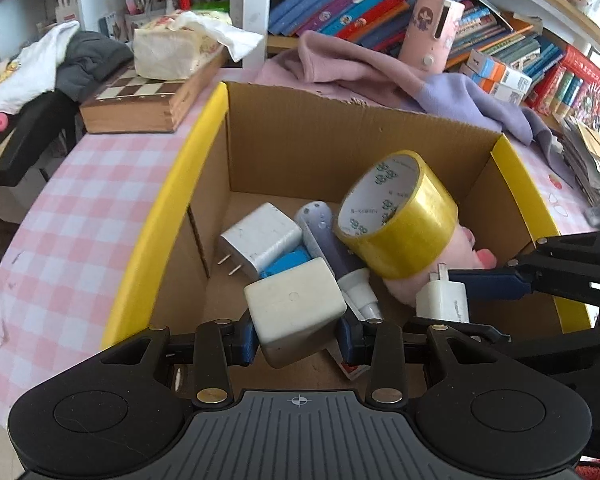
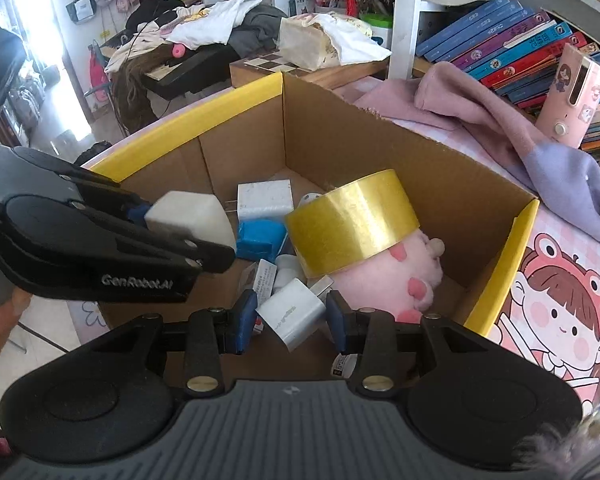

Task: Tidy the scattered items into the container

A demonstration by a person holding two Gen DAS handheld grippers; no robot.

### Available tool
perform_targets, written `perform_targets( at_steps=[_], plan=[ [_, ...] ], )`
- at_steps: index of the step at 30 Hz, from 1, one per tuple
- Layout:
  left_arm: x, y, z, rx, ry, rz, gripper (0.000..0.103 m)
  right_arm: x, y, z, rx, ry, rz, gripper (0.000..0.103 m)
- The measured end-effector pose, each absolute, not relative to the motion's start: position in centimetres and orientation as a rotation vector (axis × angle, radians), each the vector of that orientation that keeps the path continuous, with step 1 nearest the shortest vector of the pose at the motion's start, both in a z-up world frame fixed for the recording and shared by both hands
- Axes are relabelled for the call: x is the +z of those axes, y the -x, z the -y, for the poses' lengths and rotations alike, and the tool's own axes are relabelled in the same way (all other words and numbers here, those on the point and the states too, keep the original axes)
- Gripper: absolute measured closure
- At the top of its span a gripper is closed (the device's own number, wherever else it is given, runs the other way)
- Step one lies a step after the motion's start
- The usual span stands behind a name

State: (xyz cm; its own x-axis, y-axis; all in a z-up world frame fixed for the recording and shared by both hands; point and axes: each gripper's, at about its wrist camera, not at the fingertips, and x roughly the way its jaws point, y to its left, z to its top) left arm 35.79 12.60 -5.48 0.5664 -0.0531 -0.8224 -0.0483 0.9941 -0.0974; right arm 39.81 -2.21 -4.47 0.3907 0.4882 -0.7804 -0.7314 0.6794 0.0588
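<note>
A cardboard box (image 1: 300, 148) with yellow flaps stands on the pink checked table; it also shows in the right wrist view (image 2: 380, 152). My left gripper (image 1: 296, 338) is shut on a cream charger block (image 1: 296, 312), held above the box floor; the block also shows in the right wrist view (image 2: 188, 216). My right gripper (image 2: 290, 326) holds a small white plug adapter (image 2: 292, 312) between its pads over the box; the adapter also shows in the left wrist view (image 1: 444, 300). Inside lie a yellow tape roll (image 1: 400, 216), a pink plush (image 2: 400, 268), a white charger (image 1: 260, 240), a blue item (image 2: 260, 236) and a purple tube (image 1: 328, 240).
A chessboard box (image 1: 140, 104) with a tissue pack on it stands behind the box at left. A pink and lilac cloth (image 1: 380, 72) lies behind the box, with a pink device (image 1: 432, 32) and shelves of books (image 1: 380, 4) beyond.
</note>
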Motion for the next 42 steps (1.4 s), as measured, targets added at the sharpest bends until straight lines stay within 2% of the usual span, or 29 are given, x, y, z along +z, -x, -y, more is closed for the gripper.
perform_targets(
  at_steps=[5, 9, 13, 14, 15, 17, 21, 25, 29, 42],
  plan=[
    [-5.7, -36.0, -12.6, -0.003, 0.109, -0.98, 0.065, -4.6, -39.9, 1.9, 0.779, 0.316, -0.873, 0.067],
    [-5.2, -35.8, -12.5, 0.006, 0.111, -0.961, 0.053, -4.5, -39.7, 1.9, 0.761, 0.313, -0.867, 0.065],
    [-3.7, -34.8, -11.8, 0.022, 0.067, -0.894, 0.047, -3.6, -38.9, 2.6, 0.738, 0.293, -0.833, 0.061],
    [-3.3, -34.5, -11.7, 0.028, 0.059, -0.876, 0.042, -3.2, -38.7, 2.8, 0.729, 0.286, -0.819, 0.059],
    [-2.8, -34.1, -11.7, 0.038, 0.053, -0.855, 0.033, -2.9, -38.4, 3.1, 0.717, 0.277, -0.807, 0.058],
    [-1.8, -33.2, -11.6, 0.042, 0.051, -0.8, 0.024, -2.3, -38.0, 3.8, 0.695, 0.251, -0.787, 0.057],
    [0.1, -31.4, -11.3, 0.036, 0.055, -0.732, 0.022, -1.0, -36.6, 4.9, 0.655, 0.216, -0.74, 0.055],
    [1.5, -29.2, -11.1, 0.052, 0.076, -0.673, 0.022, 0.3, -34.9, 6.2, 0.596, 0.17, -0.686, 0.045],
    [2.7, -26.1, -11.2, 0.075, 0.123, -0.604, 0.016, 1.3, -33.1, 7.6, 0.541, 0.114, -0.652, 0.045],
    [1.9, -17.4, -10.6, 0.05, 0.125, -0.604, 0.016, 1.2, -23.0, 10.0, 0.425, 0.035, -0.629, 0.041]
  ],
)
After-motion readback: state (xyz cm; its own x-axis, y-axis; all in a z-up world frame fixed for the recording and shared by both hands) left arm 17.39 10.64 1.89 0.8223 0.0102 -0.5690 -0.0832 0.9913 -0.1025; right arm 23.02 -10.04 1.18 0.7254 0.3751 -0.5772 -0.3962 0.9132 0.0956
